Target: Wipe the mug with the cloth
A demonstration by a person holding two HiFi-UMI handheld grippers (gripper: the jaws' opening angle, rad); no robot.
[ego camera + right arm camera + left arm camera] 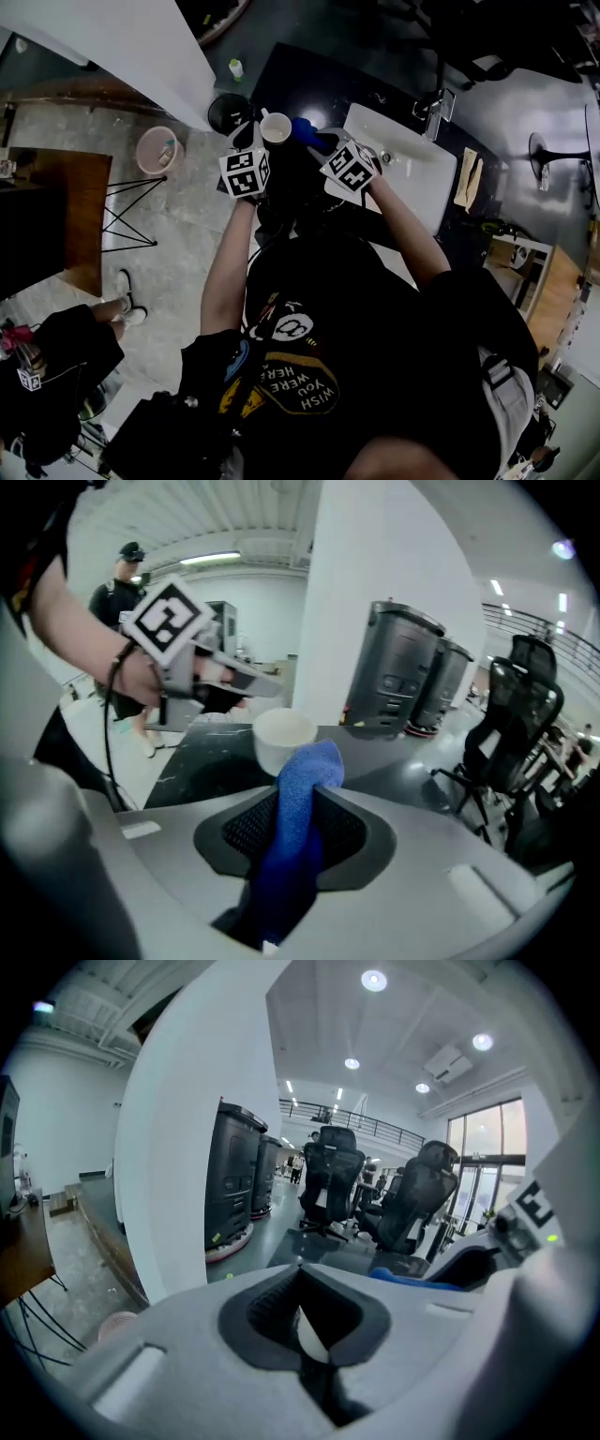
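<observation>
Nearest the person, both forearms reach forward and the two tools meet, so that one can work against the other. The left claw (302,1302) is pressed together on a thin white part of the mug (281,738). Its own view shows only a sliver, so I cannot tell whether that part is the handle or the rim. This grip holds the mug mouth-up, with its wall bare and turned toward the other hand, which is what a wipe needs.

The right claw (295,832) is pinching the cloth (307,775), a blue one bunched into a thick roll that sticks out past the pads. Held this way, the soft end leads and the hard claw need not touch the mug. The tip of the roll is just beside the mug's wall, low on the side facing the right claw, and that claw slopes down toward it.

I judge the wipe to be at its start or under way on that one side. The far side and the inside would need the mug turned or the cloth brought round.

Under the mug lies the dark desk (187,761), so a slip would drop it onto a hard top. Farther off to the right sits a white sink (412,169), well apart from both claws.
</observation>
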